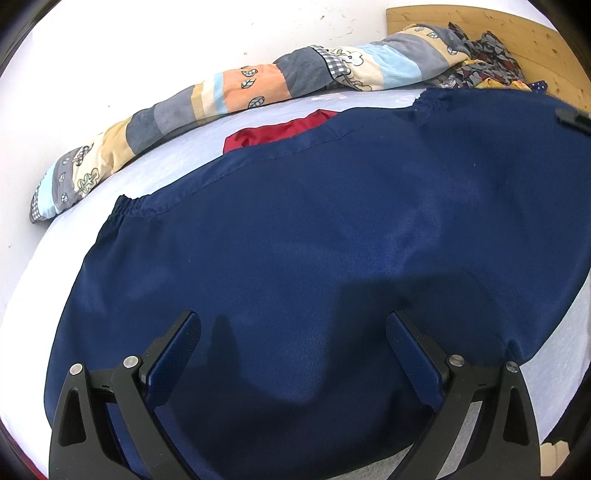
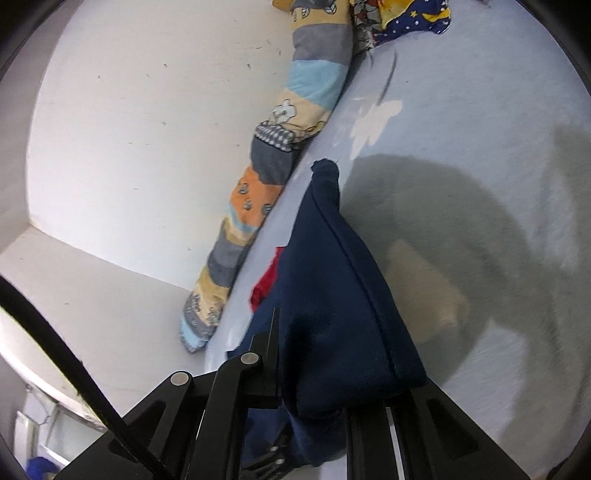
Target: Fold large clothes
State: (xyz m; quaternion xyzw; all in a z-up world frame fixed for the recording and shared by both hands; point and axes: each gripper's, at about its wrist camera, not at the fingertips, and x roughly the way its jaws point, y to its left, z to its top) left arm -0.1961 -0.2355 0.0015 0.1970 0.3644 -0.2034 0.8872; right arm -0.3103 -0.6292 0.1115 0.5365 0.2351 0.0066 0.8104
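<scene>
A large navy blue garment (image 1: 314, 236) with an elastic hem lies spread on the pale bed sheet (image 1: 177, 147). My left gripper (image 1: 291, 325) hovers just above its near part, jaws wide open and empty. In the right wrist view my right gripper (image 2: 314, 354) is shut on a bunched edge of the navy garment (image 2: 332, 288) and holds it lifted above the sheet (image 2: 480, 147); the cloth drapes over the fingers and hides the tips. A red garment (image 1: 280, 131) lies partly under the navy one, and also shows in the right wrist view (image 2: 266, 284).
A rolled patchwork blanket (image 1: 221, 96) runs along the white wall (image 1: 147, 44) at the bed's far edge. A pile of patterned clothes (image 1: 480, 62) sits by the wooden headboard (image 1: 517, 29). The blanket (image 2: 266, 177) and patterned clothes (image 2: 406, 18) show in the right wrist view too.
</scene>
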